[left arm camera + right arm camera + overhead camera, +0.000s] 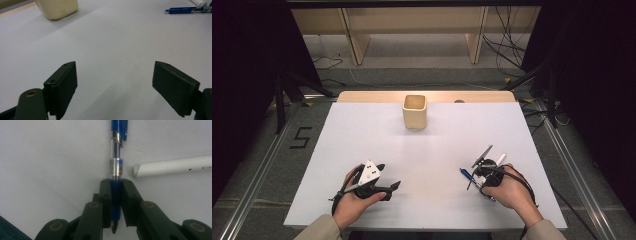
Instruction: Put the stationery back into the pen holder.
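There, near the desk's (362, 130) right front corner, the right gripper (116, 192) pinched a blue plastic pen (117, 155), seemingly ready for lifting; the left gripper (115, 85) gaped wide, empty.

Between my two hands the white table (422, 165) lies bare; the cream cup (414, 111) stands far back, and a white pen (172, 166) lies just beside my right gripper (116, 187).

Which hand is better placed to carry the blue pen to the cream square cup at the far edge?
Right. The right gripper already has its jaws closed on the blue ballpoint pen, beside the white marker. The left gripper sits open over bare table, holding nothing. The cream square cup stands between them, farther back.
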`<act>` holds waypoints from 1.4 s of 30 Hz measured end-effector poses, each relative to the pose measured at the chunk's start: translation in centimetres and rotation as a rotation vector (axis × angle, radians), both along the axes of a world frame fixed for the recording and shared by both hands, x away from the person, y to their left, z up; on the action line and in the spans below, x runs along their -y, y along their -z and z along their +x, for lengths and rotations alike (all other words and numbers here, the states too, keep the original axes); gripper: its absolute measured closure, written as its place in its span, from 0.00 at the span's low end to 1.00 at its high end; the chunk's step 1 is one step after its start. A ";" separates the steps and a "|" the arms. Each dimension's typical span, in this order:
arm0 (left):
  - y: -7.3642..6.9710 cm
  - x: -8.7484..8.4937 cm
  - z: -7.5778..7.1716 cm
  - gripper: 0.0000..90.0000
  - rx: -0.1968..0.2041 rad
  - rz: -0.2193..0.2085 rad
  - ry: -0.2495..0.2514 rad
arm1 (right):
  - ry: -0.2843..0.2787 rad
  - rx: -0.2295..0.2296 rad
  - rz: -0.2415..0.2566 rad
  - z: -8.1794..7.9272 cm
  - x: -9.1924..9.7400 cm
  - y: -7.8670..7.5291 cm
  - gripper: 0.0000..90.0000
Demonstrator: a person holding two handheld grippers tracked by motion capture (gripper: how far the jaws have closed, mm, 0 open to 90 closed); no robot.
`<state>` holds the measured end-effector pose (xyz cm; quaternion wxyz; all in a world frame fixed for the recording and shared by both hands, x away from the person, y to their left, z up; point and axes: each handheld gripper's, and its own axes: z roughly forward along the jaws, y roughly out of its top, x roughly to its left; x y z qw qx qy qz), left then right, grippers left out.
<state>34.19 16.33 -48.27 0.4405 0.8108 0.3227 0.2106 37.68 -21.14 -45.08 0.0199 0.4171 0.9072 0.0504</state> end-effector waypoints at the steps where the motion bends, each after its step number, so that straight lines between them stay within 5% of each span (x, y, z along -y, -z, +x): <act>1: 0.0 0.0 0.0 0.23 0.000 0.001 0.001 | 0.000 0.001 0.004 0.0 0.0 0.0 0.89; 7: 0.0 0.1 0.0 0.24 0.000 -0.004 0.006 | -0.021 0.001 0.034 -0.2 0.0 -0.3 0.89; 13: 0.0 0.1 0.0 0.25 0.005 -0.009 0.017 | -0.119 0.029 0.074 -0.3 0.0 -0.9 0.89; 15: 0.0 0.2 -0.1 0.26 0.008 -0.005 0.024 | -0.216 0.070 0.077 -0.5 -0.3 -1.3 0.89; 16: 0.0 0.3 -0.1 0.27 0.009 -0.011 0.028 | -0.350 0.129 0.054 -0.8 -0.6 -1.3 0.89; 17: 0.0 0.4 -0.1 0.27 0.012 -0.014 0.036 | -0.526 0.124 0.057 -1.2 -1.0 -1.3 0.89; 18: 0.0 0.4 -0.2 0.28 0.013 -0.008 0.049 | -0.577 0.104 0.105 -1.6 -1.3 -1.4 0.89; 19: -0.1 0.6 -0.2 0.29 0.014 -0.016 0.061 | -0.606 0.144 0.131 -1.9 -1.6 -1.5 0.89; 21: -0.1 1.0 -0.4 0.30 0.012 -0.033 0.102 | -0.698 0.171 0.079 -2.3 -2.3 -1.6 0.89; 30: -0.8 4.7 -1.7 0.38 0.000 -0.033 0.324 | -0.768 0.139 0.054 -2.6 -3.4 -1.6 0.89; 38: -1.4 9.1 -2.0 0.46 0.032 0.101 0.522 | -0.837 0.116 0.049 -2.8 -5.8 -1.5 0.89; 42: -0.9 10.4 -1.9 0.51 0.031 0.156 0.571 | -0.851 0.118 0.060 -2.9 -6.7 -1.7 0.89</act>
